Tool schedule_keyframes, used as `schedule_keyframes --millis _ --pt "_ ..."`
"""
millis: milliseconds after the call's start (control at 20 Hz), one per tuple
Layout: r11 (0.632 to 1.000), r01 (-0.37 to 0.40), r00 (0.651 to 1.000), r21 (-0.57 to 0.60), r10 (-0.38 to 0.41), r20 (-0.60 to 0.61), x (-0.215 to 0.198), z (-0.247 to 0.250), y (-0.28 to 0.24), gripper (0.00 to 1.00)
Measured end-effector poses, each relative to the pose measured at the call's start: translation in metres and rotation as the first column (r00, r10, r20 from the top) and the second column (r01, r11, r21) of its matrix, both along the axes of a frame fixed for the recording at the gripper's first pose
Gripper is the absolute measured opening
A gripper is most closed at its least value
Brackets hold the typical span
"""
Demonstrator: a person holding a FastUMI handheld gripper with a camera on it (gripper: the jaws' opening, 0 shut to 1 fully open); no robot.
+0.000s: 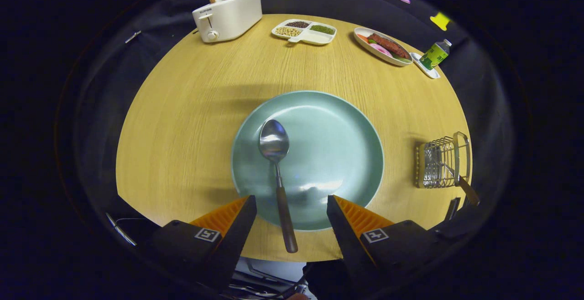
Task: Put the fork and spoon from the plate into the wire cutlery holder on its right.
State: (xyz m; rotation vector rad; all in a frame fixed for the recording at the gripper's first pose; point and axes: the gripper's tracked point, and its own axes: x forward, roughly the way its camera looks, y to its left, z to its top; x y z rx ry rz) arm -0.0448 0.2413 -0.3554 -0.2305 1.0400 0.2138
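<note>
Round and pale, a wood-grain tabletop (191,122) spreads under the camera against the dark booth cloth. At the bottom centre of the frame the gripper (291,205) hangs over the table's near edge with its two fingers spread wide apart and nothing between the pads; they clamp on nothing.

Between those fingers runs the dark wooden handle of a steel spoon (278,177). Its long axis points almost straight away from the gripper: the handle end overhangs the rim of a round pale-green plate (337,154) toward the camera, and the shiny bowl lies further up, in the left half of the plate. The handle sits a little nearer the left finger than the right. As I judge it, the coming grasp turns on this alignment: the fingers straddle the handle across its width, so lowering and closing should catch it with little turning.

At the right of the frame, well apart from the plate, stands a wire cutlery holder (441,161) on the table near its edge. A utensil with a brown handle (469,191) leans out of it toward the lower right; this is probably the fork, though its head is hidden in the wires.

Far across the table, toward the top of the frame, sit a white toaster (227,16), a divided white dish of beans (305,32), an oval dish of food (382,46) and a small green bottle (435,54).
</note>
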Motion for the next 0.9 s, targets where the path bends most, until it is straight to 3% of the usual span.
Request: schedule_keyframes --millis 200,300,400,700,900 --pt "0.999 0.034 0.999 -0.022 -0.034 -0.002 0.011 -0.007 -0.006 0.95" --pt "0.999 0.036 0.999 -0.019 -0.037 -0.023 0.012 -0.014 -0.006 0.89" --pt "1.000 0.018 0.999 -0.011 -0.019 -0.050 0.011 -0.024 -0.001 0.75" --pt "1.000 -0.005 0.998 0.005 0.005 -0.064 0.007 -0.027 0.005 0.16" --pt "0.999 0.036 0.999 -0.018 -0.037 -0.032 0.005 -0.012 -0.002 0.09"
